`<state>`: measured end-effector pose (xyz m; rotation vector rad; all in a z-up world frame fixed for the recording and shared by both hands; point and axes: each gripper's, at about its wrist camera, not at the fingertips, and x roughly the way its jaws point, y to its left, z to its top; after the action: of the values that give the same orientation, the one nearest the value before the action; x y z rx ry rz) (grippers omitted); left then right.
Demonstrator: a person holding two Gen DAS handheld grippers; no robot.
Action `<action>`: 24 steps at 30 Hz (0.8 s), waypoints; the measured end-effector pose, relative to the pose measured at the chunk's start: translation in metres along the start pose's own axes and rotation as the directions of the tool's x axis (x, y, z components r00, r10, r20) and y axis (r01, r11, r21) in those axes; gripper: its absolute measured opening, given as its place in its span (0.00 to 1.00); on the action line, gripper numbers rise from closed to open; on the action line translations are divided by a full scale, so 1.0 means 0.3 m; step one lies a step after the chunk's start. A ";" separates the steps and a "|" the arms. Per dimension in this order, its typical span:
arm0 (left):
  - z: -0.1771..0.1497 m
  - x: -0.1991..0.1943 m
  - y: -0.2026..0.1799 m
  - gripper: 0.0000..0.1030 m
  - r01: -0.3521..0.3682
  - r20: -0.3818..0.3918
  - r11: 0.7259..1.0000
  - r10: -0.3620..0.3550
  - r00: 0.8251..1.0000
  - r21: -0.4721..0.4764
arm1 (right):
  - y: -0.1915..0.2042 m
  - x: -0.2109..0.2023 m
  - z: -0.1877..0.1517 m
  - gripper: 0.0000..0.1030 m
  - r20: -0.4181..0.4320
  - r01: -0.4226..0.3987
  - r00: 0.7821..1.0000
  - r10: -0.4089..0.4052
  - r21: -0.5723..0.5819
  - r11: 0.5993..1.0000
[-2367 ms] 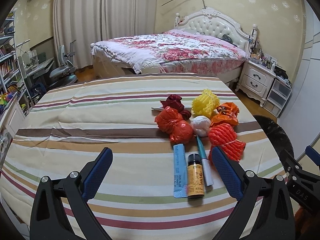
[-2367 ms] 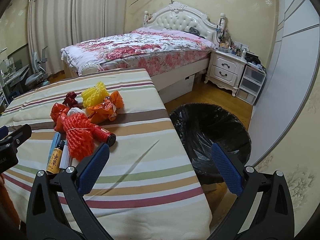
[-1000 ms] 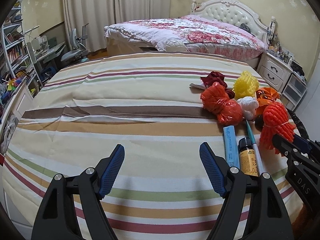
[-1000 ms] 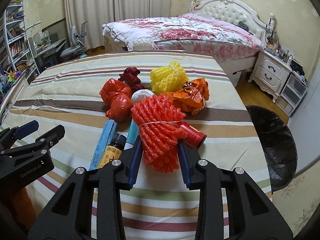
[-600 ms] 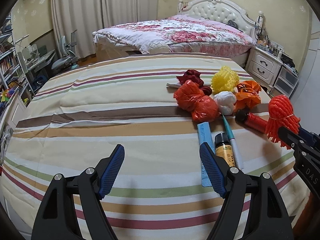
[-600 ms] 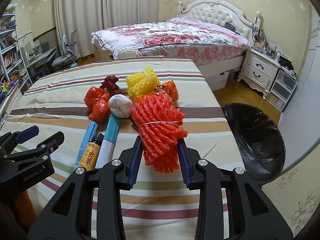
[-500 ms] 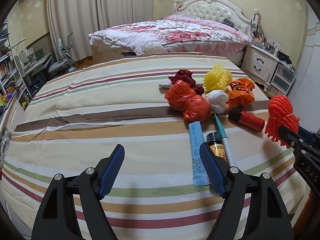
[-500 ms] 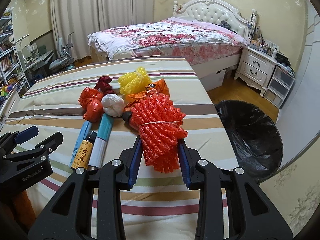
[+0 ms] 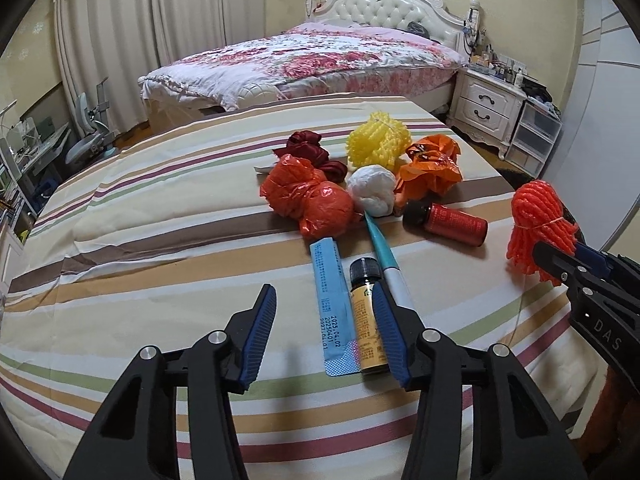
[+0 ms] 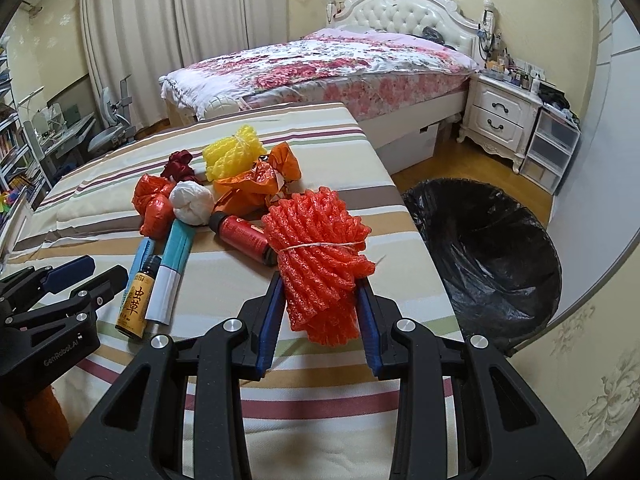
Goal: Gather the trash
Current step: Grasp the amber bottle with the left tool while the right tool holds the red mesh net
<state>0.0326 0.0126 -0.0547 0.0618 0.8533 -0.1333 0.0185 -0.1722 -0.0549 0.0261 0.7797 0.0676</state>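
Striped cloth-covered tabletop (image 9: pixel 160 216). Right tool (image 10: pixel 318 300) grips orange foam net bundle (image 10: pixel 318 248), now lifted, nearer black-lined bin (image 10: pixel 480 248). Left tool (image 9: pixel 324 328) closing, empty, beside bin-side amber glass bottle (image 9: pixel 366 316).

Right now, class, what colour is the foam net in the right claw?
Orange-red foam net; right wrist view.

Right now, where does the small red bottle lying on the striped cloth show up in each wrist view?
Left wrist view: the small red bottle lies right of centre, just past the white wad.
Right wrist view: the same bottle lies left of centre, partly behind the red foam net held in the right tongs.
Shared landmark: the yellow foam net.
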 end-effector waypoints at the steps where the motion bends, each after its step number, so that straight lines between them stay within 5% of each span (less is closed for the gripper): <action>1: -0.002 0.006 -0.003 0.43 0.013 -0.007 1.000 -0.013 1.000 0.004 | 0.000 0.002 -0.003 0.33 -0.001 -0.001 1.000 0.001 0.000 1.000; 18: -0.022 0.033 -0.024 0.48 0.003 -0.049 1.000 -0.002 0.999 0.031 | 0.009 0.026 -0.017 0.33 -0.019 -0.009 1.000 0.009 0.001 1.000; 24: -0.032 0.050 -0.008 0.37 0.038 -0.083 0.999 -0.038 0.996 -0.001 | 0.012 0.027 -0.024 0.33 -0.021 -0.012 1.000 0.012 0.004 1.000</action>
<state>0.0348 0.0098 -0.0724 0.0520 0.9374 -0.1679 0.0190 -0.1681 -0.0656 0.0340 0.8009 0.0777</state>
